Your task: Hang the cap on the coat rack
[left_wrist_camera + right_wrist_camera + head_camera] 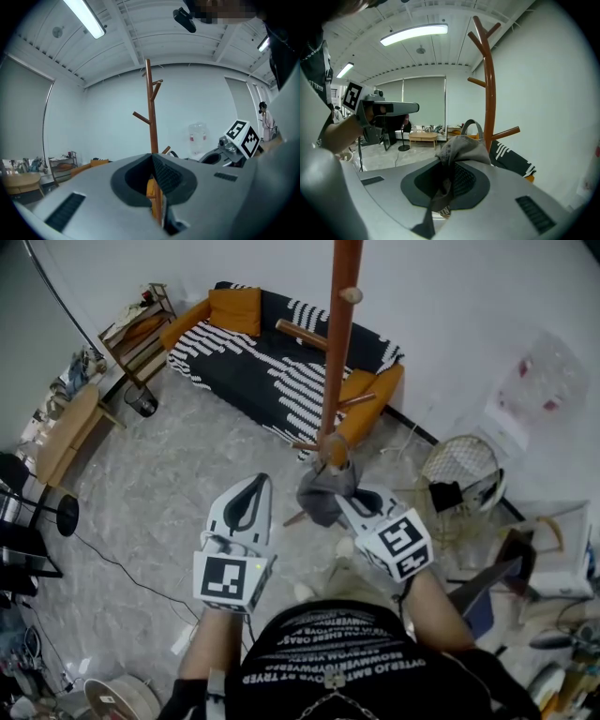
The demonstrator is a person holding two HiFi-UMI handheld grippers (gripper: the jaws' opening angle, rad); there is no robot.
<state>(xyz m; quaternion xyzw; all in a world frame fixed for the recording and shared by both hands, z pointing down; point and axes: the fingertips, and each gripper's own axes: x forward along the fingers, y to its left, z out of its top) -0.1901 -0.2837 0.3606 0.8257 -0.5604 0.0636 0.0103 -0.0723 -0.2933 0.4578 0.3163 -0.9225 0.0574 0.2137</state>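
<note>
Holding grey fabric cap [322, 495] pinched tight in right claw [349, 501] beside brown wooden coat rack [339, 352]; next, lift onto peg [302, 334]

The cap [464, 147] is soft, matt grey cloth. The coat rack [489, 93] is smooth, reddish-brown wood with a slight sheen. The floor [159, 493] is marble-patterned tile, smooth and lightly glossy.

Ceiling tube lights [414, 33] give bright, even light; fisheye edges darken.
</note>
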